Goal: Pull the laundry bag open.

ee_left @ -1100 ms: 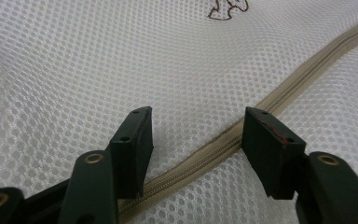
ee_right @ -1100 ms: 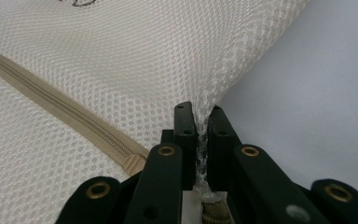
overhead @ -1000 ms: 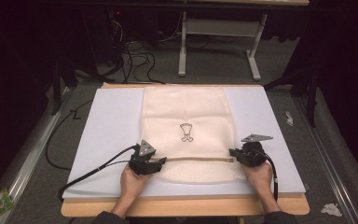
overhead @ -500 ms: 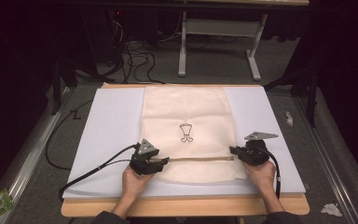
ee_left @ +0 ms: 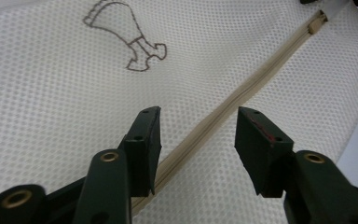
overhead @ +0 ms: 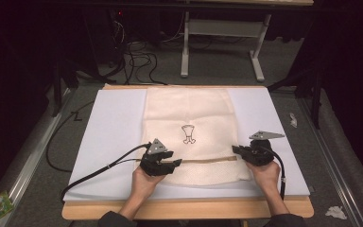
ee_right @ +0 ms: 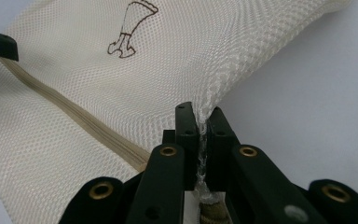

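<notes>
One white mat (overhead: 113, 127) lies on my table, and one cream mesh bag (overhead: 189, 118) lies flat on it. The bag has one tan zipper (ee_left: 223, 109). My left gripper (ee_left: 198, 140) is wide open over it. Up close, my right gripper (ee_right: 200, 135) pinches the bag's edge.

Cream mesh bag (overhead: 189, 118) on white mat (overhead: 113, 127), left gripper (overhead: 163, 163), right gripper (overhead: 250, 153)

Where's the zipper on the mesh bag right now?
In the high view the zipper runs across the near part of the mesh bag, between the left gripper and the right gripper, below the printed drumstick.
</notes>
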`<action>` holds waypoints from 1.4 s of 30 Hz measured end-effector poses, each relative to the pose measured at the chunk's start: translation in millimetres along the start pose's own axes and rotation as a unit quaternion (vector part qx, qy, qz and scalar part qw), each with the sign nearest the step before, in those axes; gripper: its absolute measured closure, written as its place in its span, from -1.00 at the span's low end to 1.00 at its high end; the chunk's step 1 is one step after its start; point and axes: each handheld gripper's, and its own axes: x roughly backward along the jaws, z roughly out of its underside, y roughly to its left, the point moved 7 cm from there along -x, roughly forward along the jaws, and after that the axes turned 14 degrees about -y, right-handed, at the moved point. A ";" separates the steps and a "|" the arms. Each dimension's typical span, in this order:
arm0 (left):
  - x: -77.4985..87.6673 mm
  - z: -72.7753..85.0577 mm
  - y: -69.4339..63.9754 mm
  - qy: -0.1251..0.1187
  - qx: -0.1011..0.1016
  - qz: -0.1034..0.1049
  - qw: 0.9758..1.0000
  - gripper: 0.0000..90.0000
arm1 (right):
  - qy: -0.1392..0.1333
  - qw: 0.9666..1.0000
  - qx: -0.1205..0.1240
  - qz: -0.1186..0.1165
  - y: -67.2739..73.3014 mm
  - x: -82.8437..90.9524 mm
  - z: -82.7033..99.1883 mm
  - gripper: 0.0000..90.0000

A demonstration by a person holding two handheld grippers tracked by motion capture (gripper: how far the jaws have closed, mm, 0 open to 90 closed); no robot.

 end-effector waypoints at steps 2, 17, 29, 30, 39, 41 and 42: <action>-4.0 0.1 -4.5 0.004 -0.002 0.007 1.000 0.17 | -0.002 1.000 0.001 -0.002 0.7 0.3 -1.1 0.95; -34.0 -9.4 -31.5 0.020 -0.011 0.048 0.999 0.27 | -0.011 1.000 -0.001 -0.017 3.9 1.5 -6.1 0.95; -47.4 -29.4 -45.6 0.003 0.001 0.077 0.997 0.39 | -0.015 1.000 -0.005 -0.024 8.9 -0.3 -10.8 0.95; -47.4 -31.2 -46.8 0.000 0.004 0.079 0.997 0.39 | -0.016 1.000 -0.003 -0.025 9.3 -0.5 -11.6 0.95; -60.6 -31.8 -58.7 0.006 -0.011 0.082 0.997 0.38 | -0.021 0.999 -0.003 -0.036 14.9 -1.9 -16.3 0.95; -62.4 -31.2 -61.1 0.008 -0.011 0.085 0.996 0.37 | -0.021 0.999 -0.002 -0.039 15.9 -2.5 -16.9 0.95; -63.0 -31.4 -62.7 0.008 -0.010 0.087 0.996 0.38 | -0.019 0.999 -0.003 -0.038 16.3 -2.4 -17.0 0.95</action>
